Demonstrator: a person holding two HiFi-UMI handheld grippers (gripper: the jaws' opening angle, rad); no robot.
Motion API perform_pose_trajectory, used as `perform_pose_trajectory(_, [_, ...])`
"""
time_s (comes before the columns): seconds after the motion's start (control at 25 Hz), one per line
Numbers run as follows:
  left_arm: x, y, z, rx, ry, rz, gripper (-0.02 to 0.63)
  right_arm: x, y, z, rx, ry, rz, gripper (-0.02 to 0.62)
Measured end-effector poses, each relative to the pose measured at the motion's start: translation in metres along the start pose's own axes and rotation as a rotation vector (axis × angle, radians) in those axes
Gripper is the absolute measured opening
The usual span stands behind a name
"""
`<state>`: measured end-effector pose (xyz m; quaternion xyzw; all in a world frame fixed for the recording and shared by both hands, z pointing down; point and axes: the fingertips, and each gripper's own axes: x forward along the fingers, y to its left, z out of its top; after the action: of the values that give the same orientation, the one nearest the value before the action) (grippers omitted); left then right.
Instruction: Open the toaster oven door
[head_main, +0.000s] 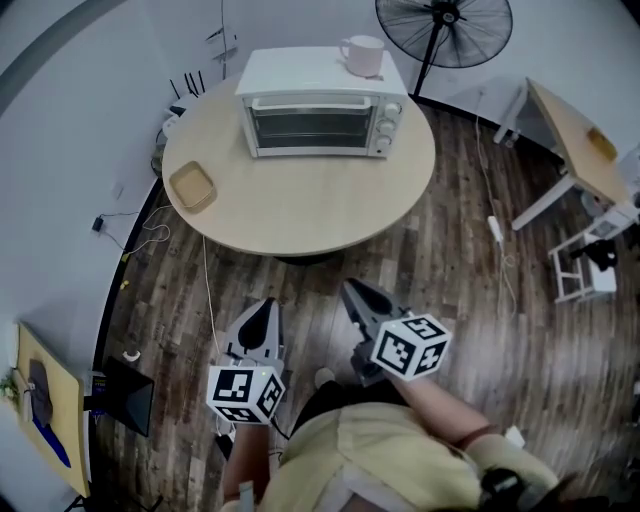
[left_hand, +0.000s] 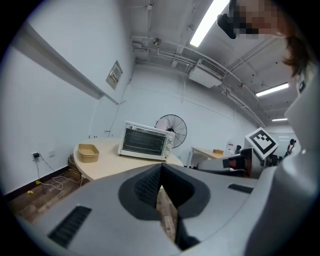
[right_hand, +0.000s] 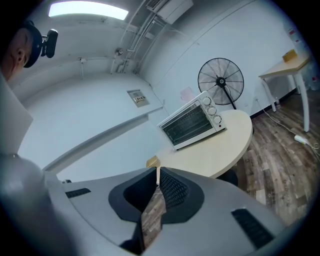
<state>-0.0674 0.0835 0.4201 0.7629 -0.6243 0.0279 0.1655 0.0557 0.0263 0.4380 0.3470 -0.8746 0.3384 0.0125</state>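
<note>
head view: the toaster oven (head_main: 318, 115) stands at the far side of the round counter (head_main: 300, 210), its glass door (head_main: 310, 127) shut. a pink mug (head_main: 363, 55) sits on top of it and a tan tray (head_main: 192, 186) lies on the counter to its left. the left hand-held gripper (head_main: 265, 305) and the right hand-held gripper (head_main: 350, 289) hover over the wooden floor (head_main: 470, 300), well short of the counter.

left gripper view: the left hand-held gripper (left_hand: 161, 168) has its jaws together at the tips, with nothing between them. the toaster oven (left_hand: 145, 140) is far ahead.

right gripper view: the right hand-held gripper (right_hand: 157, 173) is fully closed and empty. the toaster oven (right_hand: 192, 121) sits well beyond it, in front of a standing fan (right_hand: 220, 82).
</note>
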Motion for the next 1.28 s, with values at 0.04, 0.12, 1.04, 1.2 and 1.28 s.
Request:
perform_pose_trajectory(0.04, [0.003,0.007,0.001,-0.002,-0.001,0.005,0.001,0.004,0.001,0.002,0.009,-0.004,-0.005,0.004])
perform_pose_trajectory(0.12, [0.007,0.016,0.003,-0.016,-0.002,0.005,0.0,0.011,0.002,0.007,0.029,-0.012,-0.017,0.005])
perform_pose_trajectory(1.04, [0.091,0.074,0.038,0.008,-0.005,0.045,0.001,0.115,-0.028,0.09,0.22,-0.135,-0.029,0.127])
perform_pose_trajectory(1.2, [0.118,0.089,0.05,0.004,-0.002,0.063,0.0,0.14,-0.04,0.113,0.269,-0.154,-0.031,0.13])
perform_pose_trajectory(1.28, [0.13,0.094,0.056,0.003,0.002,0.064,0.0,0.15,-0.048,0.127,0.298,-0.172,-0.036,0.13])
